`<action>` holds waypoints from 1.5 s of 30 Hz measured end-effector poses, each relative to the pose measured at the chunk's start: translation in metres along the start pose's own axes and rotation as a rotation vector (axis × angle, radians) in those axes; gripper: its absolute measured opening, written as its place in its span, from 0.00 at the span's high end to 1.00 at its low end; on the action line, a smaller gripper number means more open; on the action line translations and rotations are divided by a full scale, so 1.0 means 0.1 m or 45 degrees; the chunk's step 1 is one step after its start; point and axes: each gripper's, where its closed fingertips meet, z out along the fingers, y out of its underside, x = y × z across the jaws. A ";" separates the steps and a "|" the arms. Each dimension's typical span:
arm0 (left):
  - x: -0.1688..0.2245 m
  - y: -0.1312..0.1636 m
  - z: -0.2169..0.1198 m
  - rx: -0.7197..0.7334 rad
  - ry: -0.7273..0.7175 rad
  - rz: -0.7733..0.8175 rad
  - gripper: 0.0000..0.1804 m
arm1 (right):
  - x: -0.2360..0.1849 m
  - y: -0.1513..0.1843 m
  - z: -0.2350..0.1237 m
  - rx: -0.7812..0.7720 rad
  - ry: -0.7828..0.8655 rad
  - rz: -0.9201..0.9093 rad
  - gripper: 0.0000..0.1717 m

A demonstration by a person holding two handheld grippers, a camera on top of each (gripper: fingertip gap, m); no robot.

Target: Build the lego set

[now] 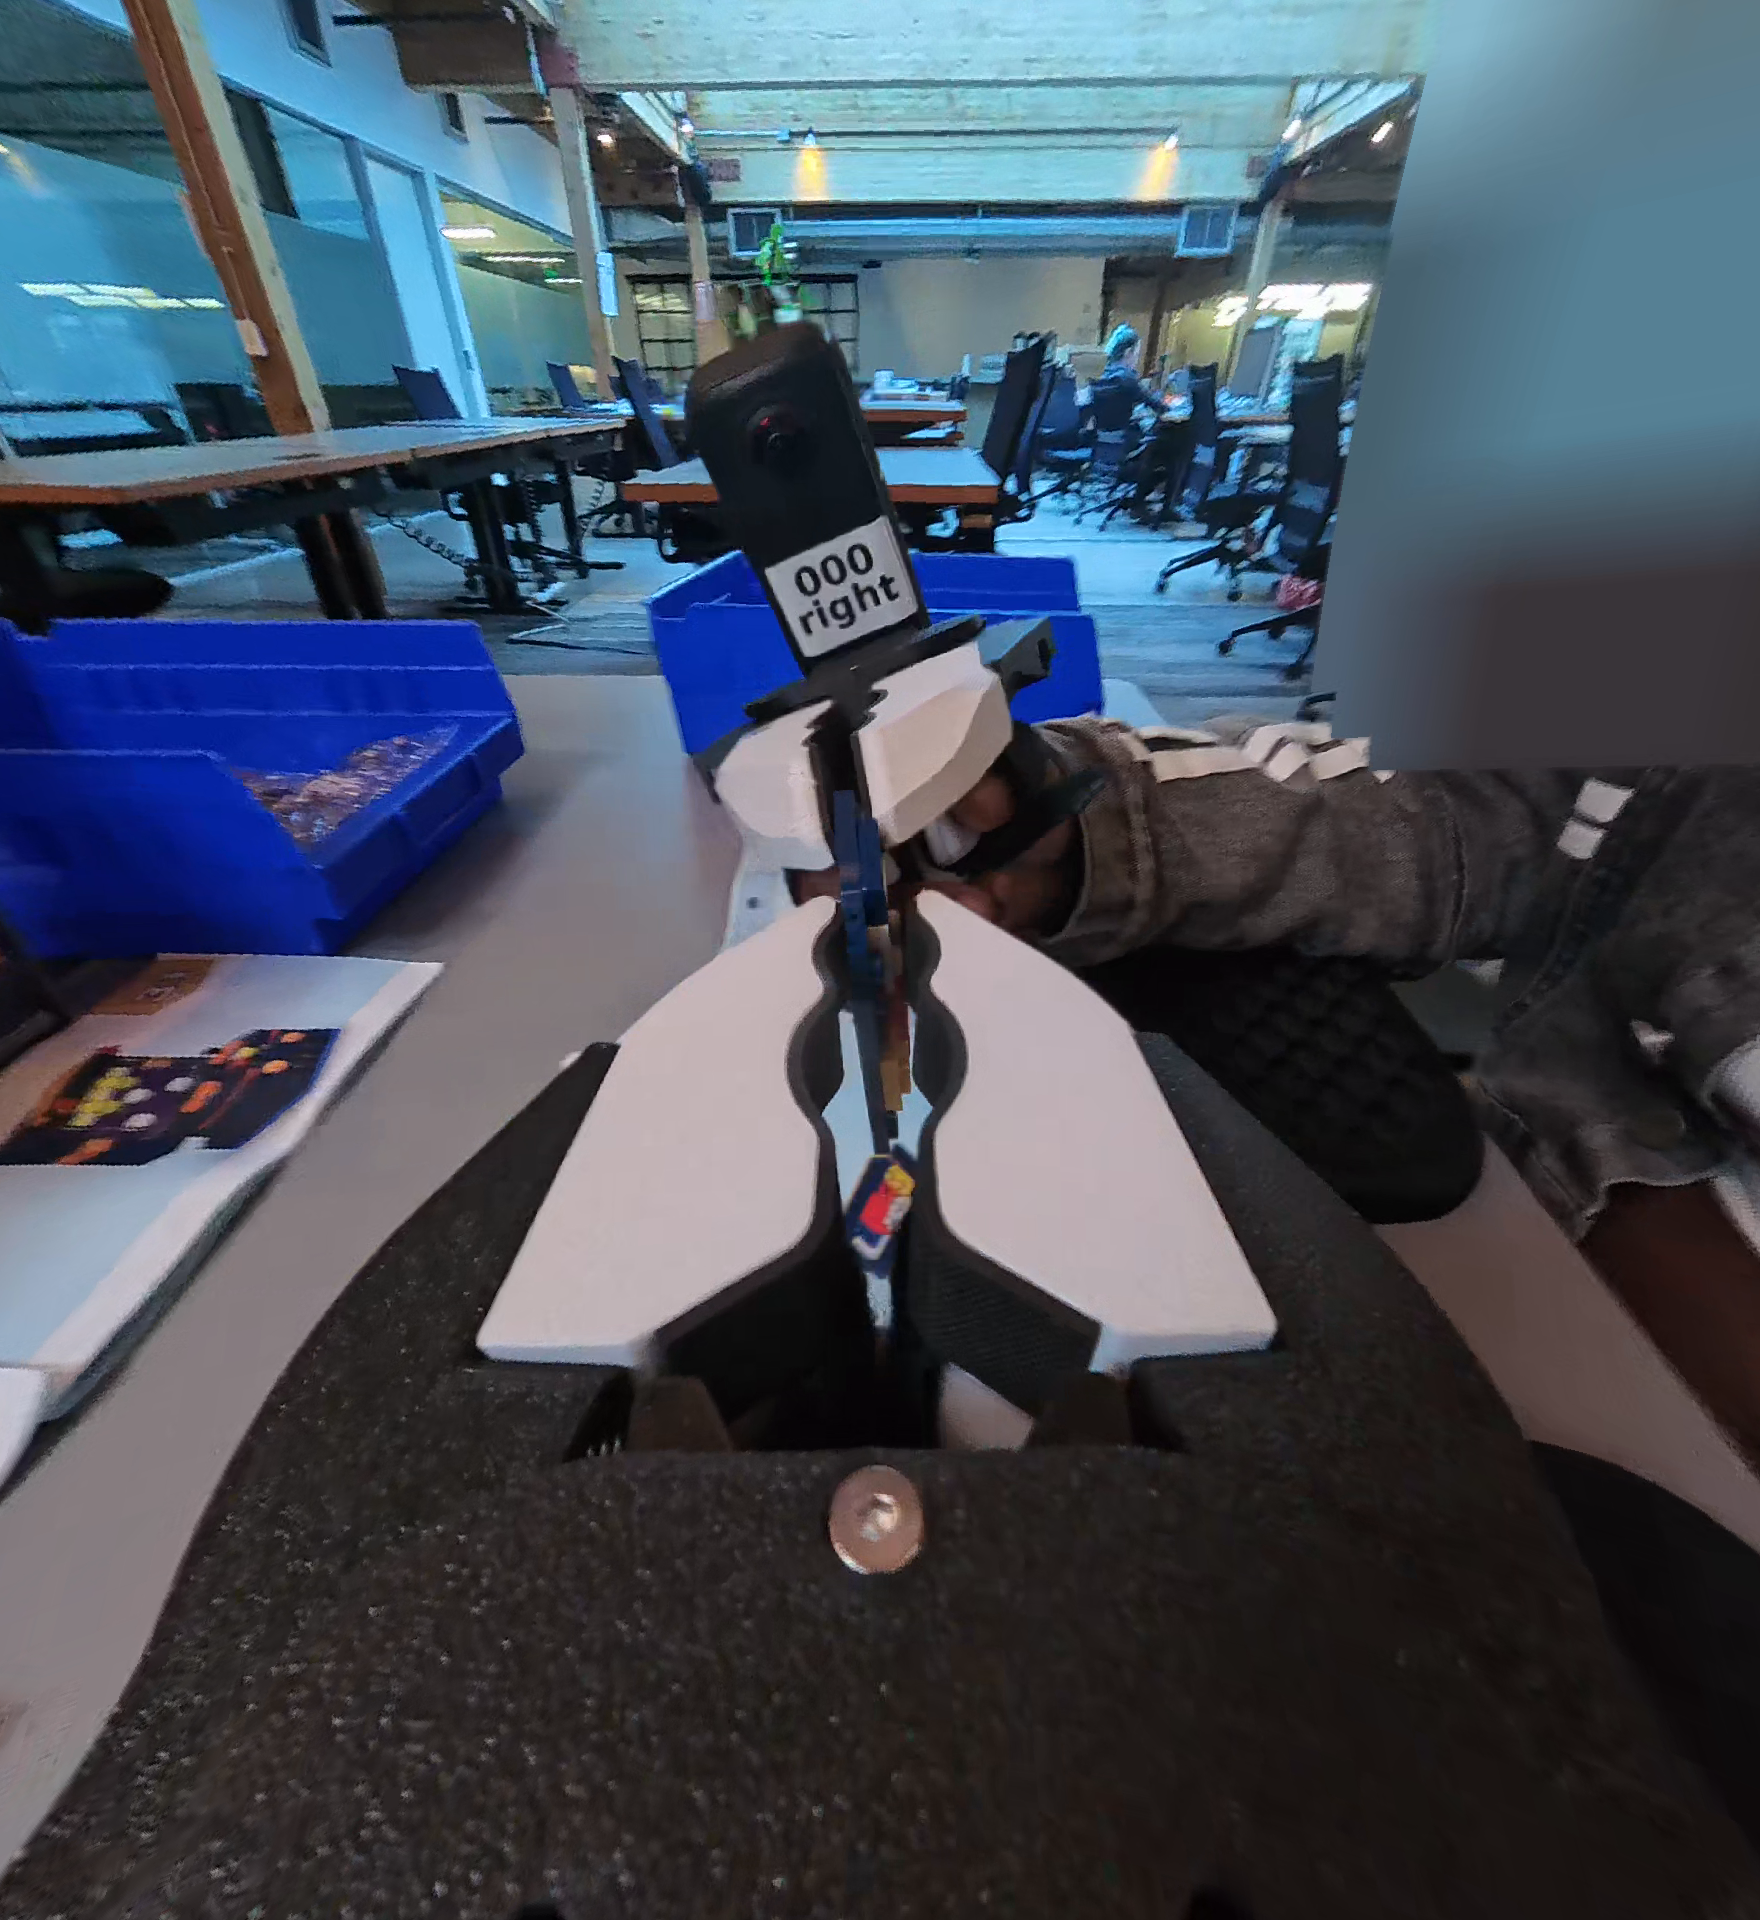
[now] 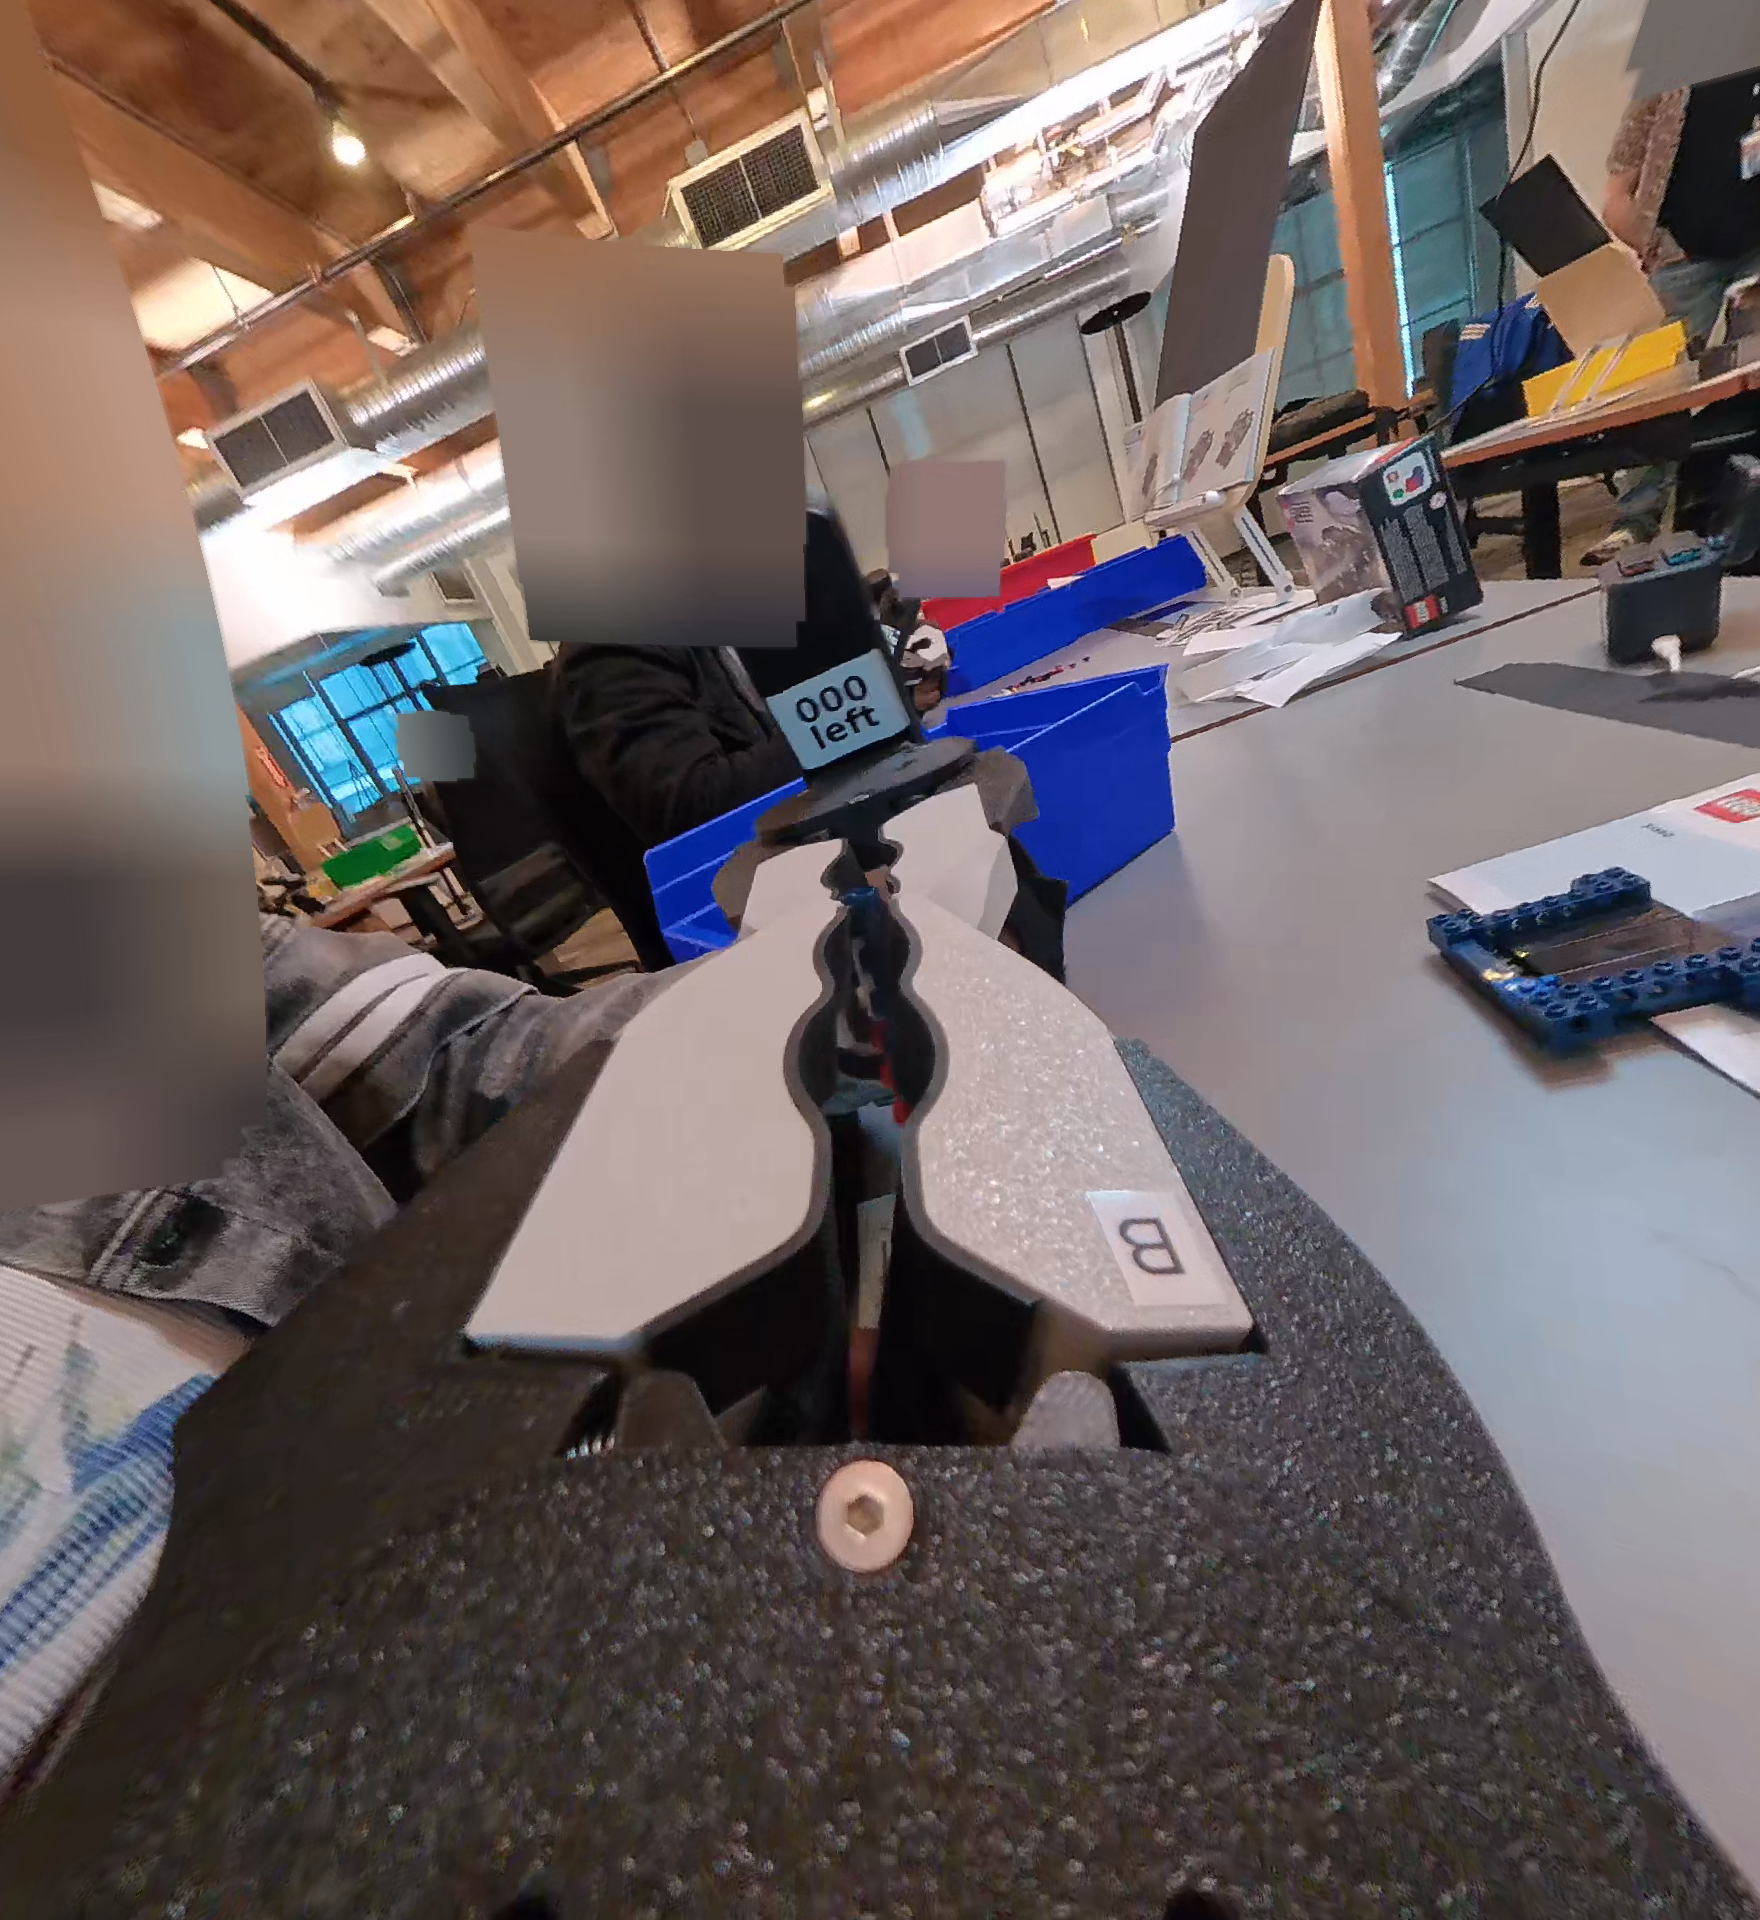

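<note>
Fingers on both grippers are nearly together, and both pairs are pinching the same thin brick build [image 1: 863, 935] from opposite ends. It's a flat dark-blue piece held on edge up off the counter [image 1: 564, 831], with tan and reddish bits stuck to one side. Left gripper [image 1: 871, 920] has it running down the slot between its white fingers [image 1: 730, 1039], and a small blue, red and yellow piece sits further back in that slot. Right gripper [image 1: 845, 821] comes in nose to nose from the far side, its tips clamped on the top end of the build, a hand in a grey denim sleeve [image 1: 1323, 852] behind it. From the right wrist view the build shows only as a blue, red and white sliver between its own fingers [image 2: 1011, 1091], so I can't tell the contact there.

Around them: a blue bin [image 1: 232, 769] with loose bits on the left, another bin [image 1: 1001, 623] behind, and an open booklet [image 1: 159, 1091] on the counter. Over on the right side a blue frame plate [image 2: 1603, 966] lies flat on another booklet [image 2: 1738, 831].
</note>
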 end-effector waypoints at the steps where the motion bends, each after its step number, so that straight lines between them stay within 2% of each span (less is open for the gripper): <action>1: 0.02 0.00 0.00 0.010 0.037 -0.052 0.96 | 0.00 0.01 0.00 -0.016 0.015 -0.060 0.98; 3: 0.04 0.01 -0.01 0.019 0.087 -0.106 0.96 | -0.02 0.02 0.01 -0.047 0.040 -0.144 0.98; 4: 0.04 0.00 -0.01 0.030 0.090 -0.103 0.96 | -0.02 0.01 0.01 -0.035 0.035 -0.113 0.98; 8: -0.01 0.03 -0.01 0.001 0.009 -0.004 0.96 | 0.03 0.01 0.01 0.062 -0.048 0.217 0.97; 15: -0.07 0.04 -0.02 -0.008 -0.053 0.063 0.95 | 0.09 0.01 0.02 0.174 -0.068 0.467 0.97; 22: -0.09 0.03 -0.03 0.011 -0.069 0.096 0.95 | 0.10 -0.02 0.03 0.304 -0.181 0.739 0.97; 24: -0.08 0.02 -0.04 0.043 -0.009 -0.025 0.96 | 0.08 -0.02 0.05 0.277 -0.151 0.609 0.97; 27: -0.03 0.01 -0.05 0.083 0.110 -0.200 0.96 | 0.06 -0.01 0.05 0.133 -0.060 0.273 0.97; 32: 0.00 0.03 -0.04 0.068 0.165 -0.267 0.96 | 0.04 0.02 0.02 -0.005 0.034 -0.051 0.97; 35: 0.00 0.02 -0.04 0.079 0.170 -0.282 0.96 | 0.04 0.04 0.01 -0.056 0.066 -0.139 0.97; 45: 0.02 0.03 -0.04 0.052 0.176 -0.298 0.96 | 0.03 0.06 -0.01 -0.108 0.079 -0.228 0.97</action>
